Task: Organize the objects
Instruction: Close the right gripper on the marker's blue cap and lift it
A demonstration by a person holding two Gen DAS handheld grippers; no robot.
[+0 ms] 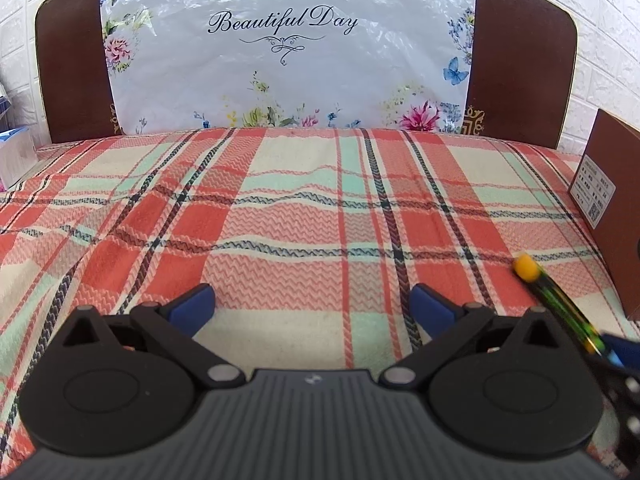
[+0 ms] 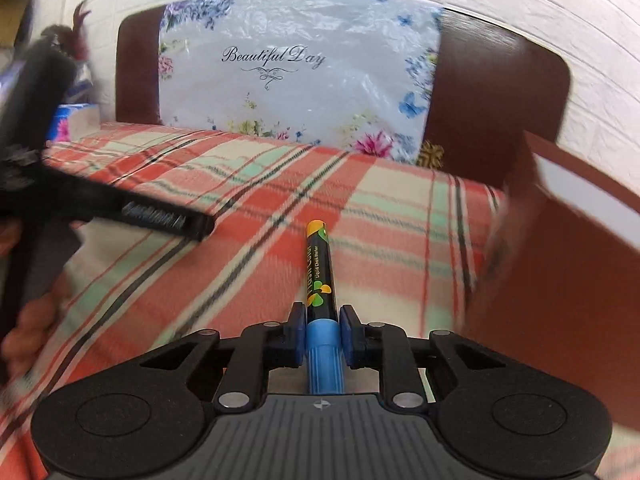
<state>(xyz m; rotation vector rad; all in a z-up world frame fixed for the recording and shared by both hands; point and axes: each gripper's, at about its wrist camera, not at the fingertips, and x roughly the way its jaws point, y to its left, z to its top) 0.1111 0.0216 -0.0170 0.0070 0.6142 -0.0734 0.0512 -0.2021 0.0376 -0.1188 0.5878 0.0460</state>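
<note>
A black chalk marker (image 2: 318, 264) with a yellow end and a blue cap points forward over the plaid cloth (image 2: 224, 184). My right gripper (image 2: 322, 320) is shut on it, both blue pads pressing near the cap. The same marker (image 1: 560, 304) shows at the right edge of the left wrist view, yellow end up-left. Beside it there, at the frame's edge, is one of the right gripper's blue fingers (image 1: 624, 350). My left gripper (image 1: 312, 304) hovers low over the cloth (image 1: 280, 220), open, with nothing between its fingers.
A brown box (image 1: 612, 216) with a white label stands on the right, close to the marker; it appears again as the brown box (image 2: 560, 260). A floral plastic bag (image 1: 288, 48) leans on the dark headboard (image 1: 72, 72). A blue-white carton (image 1: 16, 152) sits far left.
</note>
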